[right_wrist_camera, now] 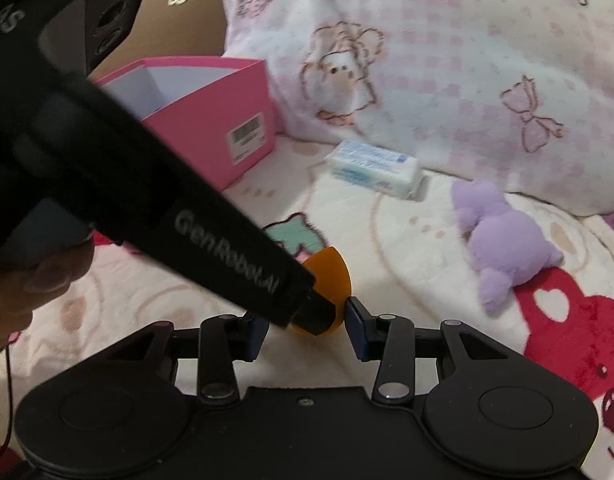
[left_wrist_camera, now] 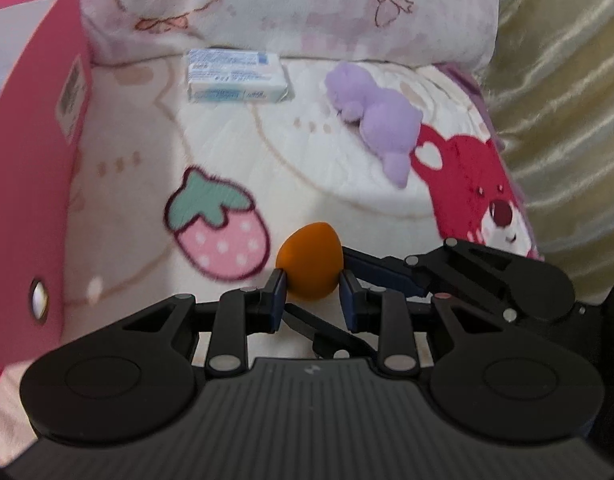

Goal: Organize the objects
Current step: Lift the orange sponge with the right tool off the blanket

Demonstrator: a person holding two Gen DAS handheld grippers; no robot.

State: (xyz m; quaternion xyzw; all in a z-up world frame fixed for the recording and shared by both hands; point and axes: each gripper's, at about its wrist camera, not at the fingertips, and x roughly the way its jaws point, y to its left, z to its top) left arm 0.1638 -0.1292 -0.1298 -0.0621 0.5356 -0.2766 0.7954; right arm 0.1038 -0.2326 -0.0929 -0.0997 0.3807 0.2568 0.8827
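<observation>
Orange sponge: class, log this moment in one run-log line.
orange sponge: gripped | left gripper: shut on it | right gripper: also at it | pink box: open

"GenRobot.AI" on left gripper (right_wrist_camera: 315,312)

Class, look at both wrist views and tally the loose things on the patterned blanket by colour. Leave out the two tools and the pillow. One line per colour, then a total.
Orange: 1, the egg-shaped orange sponge
Purple: 1, the purple plush toy
Pink: 1, the open pink cardboard box
White and blue: 1, the white-and-blue wrapped packet
Total: 4
</observation>
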